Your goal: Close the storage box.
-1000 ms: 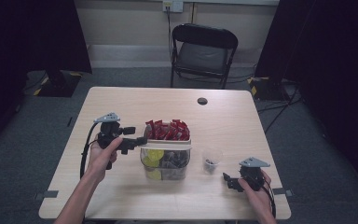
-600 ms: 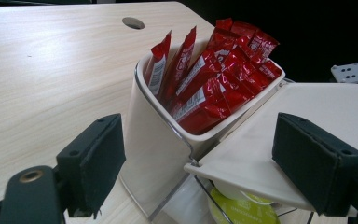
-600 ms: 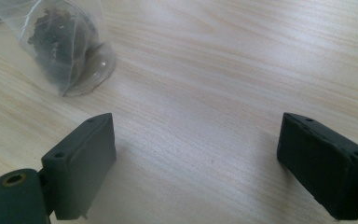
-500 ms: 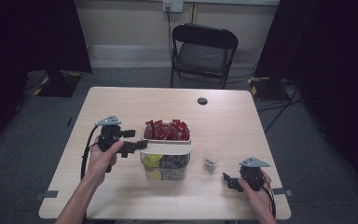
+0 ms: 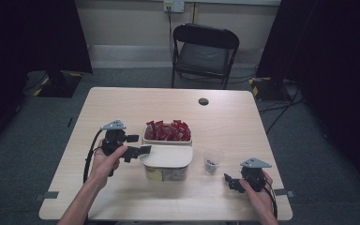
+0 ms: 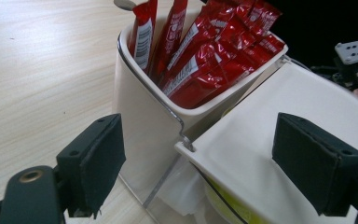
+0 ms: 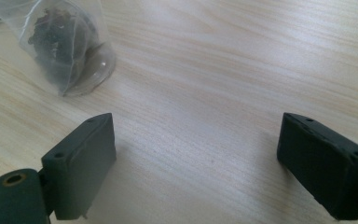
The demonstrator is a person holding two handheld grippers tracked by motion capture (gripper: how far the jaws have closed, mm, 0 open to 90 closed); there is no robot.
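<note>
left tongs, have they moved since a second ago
Yes. In the high view the left tongs have shifted right and toward the person, from beside the red sachets to the edge of the white lid. They are open.

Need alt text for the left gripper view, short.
Left gripper, jaws open, faces a white two-part container: the far compartment holds upright red sachets, the near one is covered by a white lid. Light wooden table to the left.
</note>
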